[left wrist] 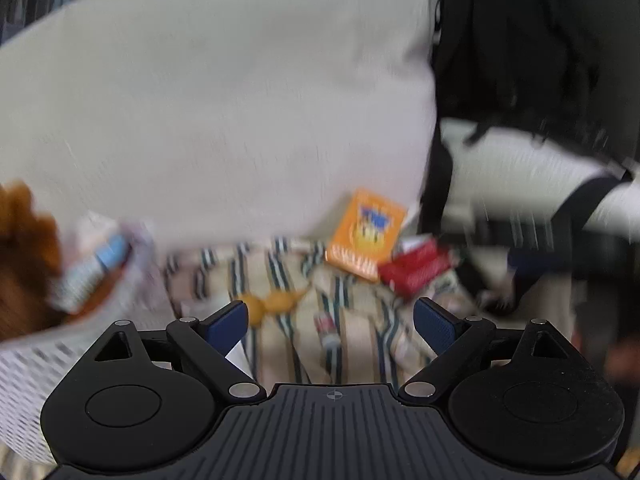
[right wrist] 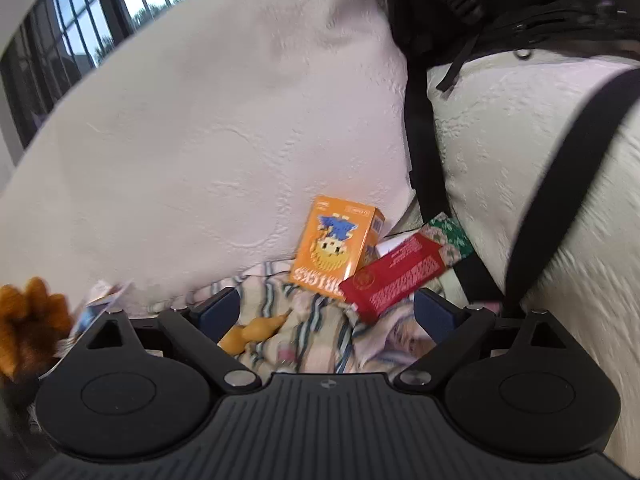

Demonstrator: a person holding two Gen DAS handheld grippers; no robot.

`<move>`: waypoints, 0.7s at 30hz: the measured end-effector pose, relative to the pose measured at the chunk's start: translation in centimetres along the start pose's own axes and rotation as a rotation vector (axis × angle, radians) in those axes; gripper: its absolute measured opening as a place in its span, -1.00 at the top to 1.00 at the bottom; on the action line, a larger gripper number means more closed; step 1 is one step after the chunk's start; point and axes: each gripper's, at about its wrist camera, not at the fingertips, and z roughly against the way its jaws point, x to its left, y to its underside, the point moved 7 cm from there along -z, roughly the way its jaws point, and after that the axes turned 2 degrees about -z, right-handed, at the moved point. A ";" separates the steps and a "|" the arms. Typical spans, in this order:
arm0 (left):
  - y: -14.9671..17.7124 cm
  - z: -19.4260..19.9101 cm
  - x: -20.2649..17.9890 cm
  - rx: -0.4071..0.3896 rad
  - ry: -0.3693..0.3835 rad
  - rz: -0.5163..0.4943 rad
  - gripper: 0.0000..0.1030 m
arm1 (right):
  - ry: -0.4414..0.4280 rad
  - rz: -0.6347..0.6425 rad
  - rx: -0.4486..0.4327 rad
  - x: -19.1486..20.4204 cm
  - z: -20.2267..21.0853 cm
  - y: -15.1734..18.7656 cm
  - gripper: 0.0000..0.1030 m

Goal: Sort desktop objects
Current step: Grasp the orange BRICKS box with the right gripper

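Note:
An orange box (left wrist: 366, 234) leans against a big white cushion (left wrist: 208, 112), with a red packet (left wrist: 416, 268) to its right, both on a striped cloth (left wrist: 340, 320). A small yellow toy (left wrist: 272, 304) lies on the cloth just ahead of my left gripper (left wrist: 330, 322), which is open and empty. The left view is blurred. In the right wrist view the orange box (right wrist: 336, 248), red packet (right wrist: 396, 278), a green patterned packet (right wrist: 450, 238) and the yellow toy (right wrist: 252, 332) lie ahead of my right gripper (right wrist: 326, 314), open and empty.
A white mesh basket (left wrist: 36, 368) at the left holds a brown plush (left wrist: 20, 264) and a packet (left wrist: 94, 268). The plush (right wrist: 28, 324) also shows at the left of the right wrist view. A black bag (right wrist: 500, 4) with straps lies over a second white cushion (right wrist: 520, 152) on the right.

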 end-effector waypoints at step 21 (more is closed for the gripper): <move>6.6 -9.8 4.5 0.089 0.023 0.106 -0.87 | 0.277 -0.125 0.155 -0.3 -18.9 -3.4 -0.67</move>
